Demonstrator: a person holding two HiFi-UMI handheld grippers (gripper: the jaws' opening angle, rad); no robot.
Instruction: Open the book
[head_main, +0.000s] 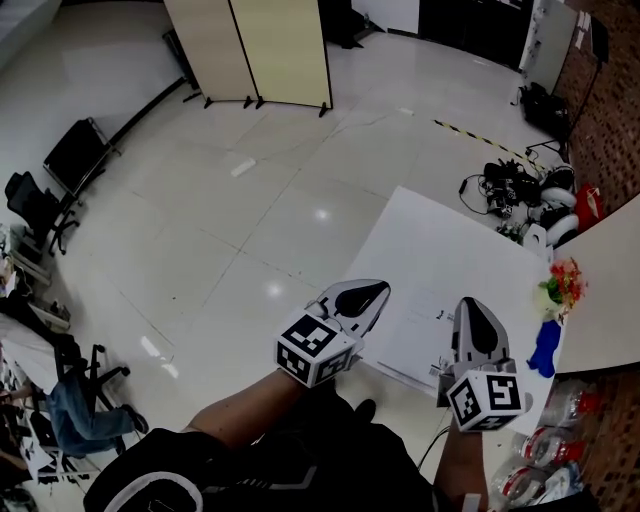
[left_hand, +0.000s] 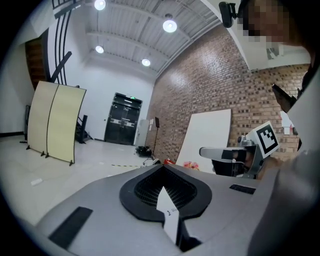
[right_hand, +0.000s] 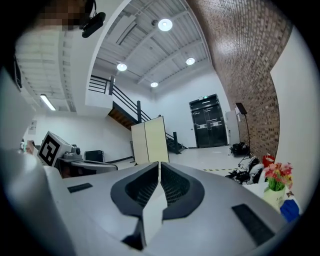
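White table (head_main: 450, 240) fills the right of the head view, and both claws sit over its near edge. The book (head_main: 415, 335) is hard to pick out. Best guess is the pale flat shape with faint marks lying on the table top, with a layered edge showing low near the table rim. Neither gripper view shows it; both look out level across the room.

Left gripper (head_main: 378, 291): jaws together at the tip, nothing held, confirmed in its own view (left_hand: 161, 167). Right gripper (head_main: 472, 308): jaws pressed shut, also empty, same in its view (right_hand: 159, 164). Neither touches the book.

Key relation: the book lies below and just ahead of both claws, between their two tips in the head view. Its long axis looks to follow the table's near edge, running on a diagonal from lower right to upper left, though that is unsure. The right gripper is over the table proper, while the left hangs at the table's edge over the floor, so the right looks nearer.

Judgement: the task is not started and the cover is untouched. The next move needs the claws tipped down toward the cover edge.

Also seen: flowers (head_main: 562, 280) in a blue vase (head_main: 545, 350) at the far right, and a folding screen (head_main: 255, 50) at the back.
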